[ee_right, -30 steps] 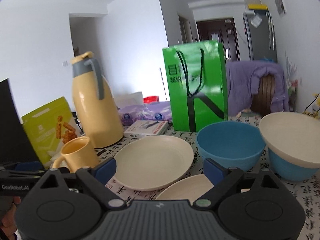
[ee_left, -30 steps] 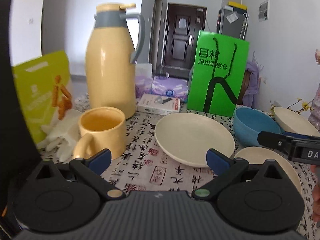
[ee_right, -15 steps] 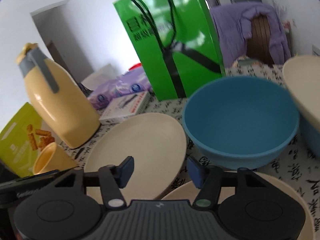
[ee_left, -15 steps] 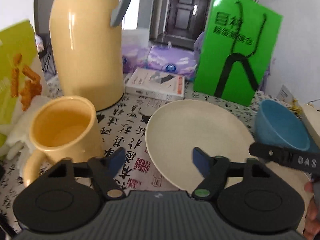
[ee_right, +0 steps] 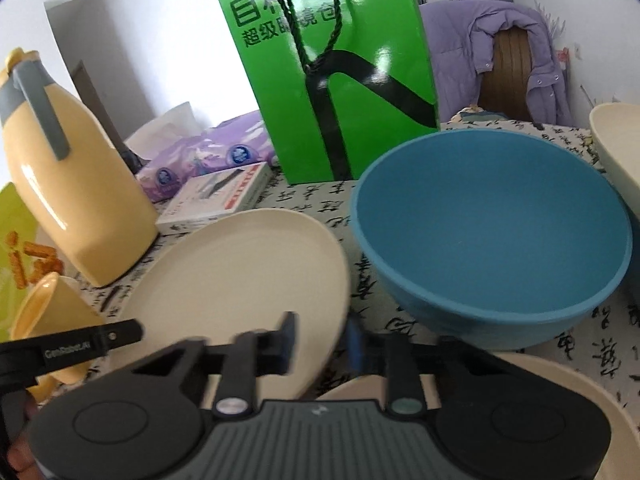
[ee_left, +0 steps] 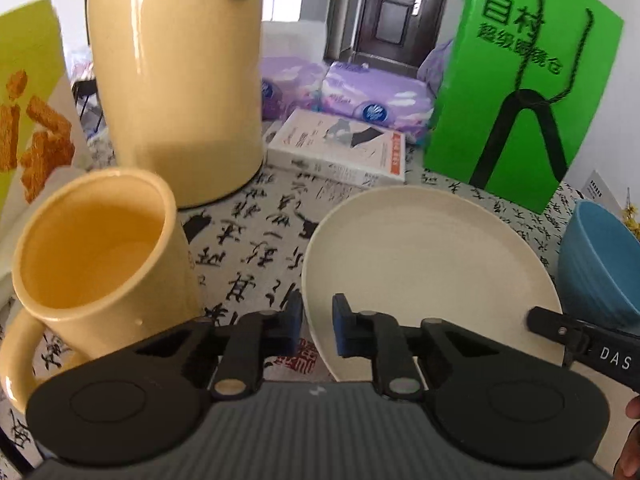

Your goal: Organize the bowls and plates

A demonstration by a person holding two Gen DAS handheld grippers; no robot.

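The left gripper (ee_left: 314, 326) pinches the cream plate's (ee_left: 420, 264) near-left rim, jaws closing. The right gripper (ee_right: 320, 344) is clamped on the opposite rim, about five o'clock. The plate lies flat ahead of both, the blue bowl (ee_right: 492, 256) at its two o'clock. Grippers read "DAS" and "GenRobot.AI"; the green bag (ee_right: 332, 68) carries Chinese lettering.

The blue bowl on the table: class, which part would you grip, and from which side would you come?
Grip the blue bowl by its thin near rim, coming from above and in front. It stands upright and open, and its round wall looks too wide for two fingers; one finger inside, one outside should pinch it.
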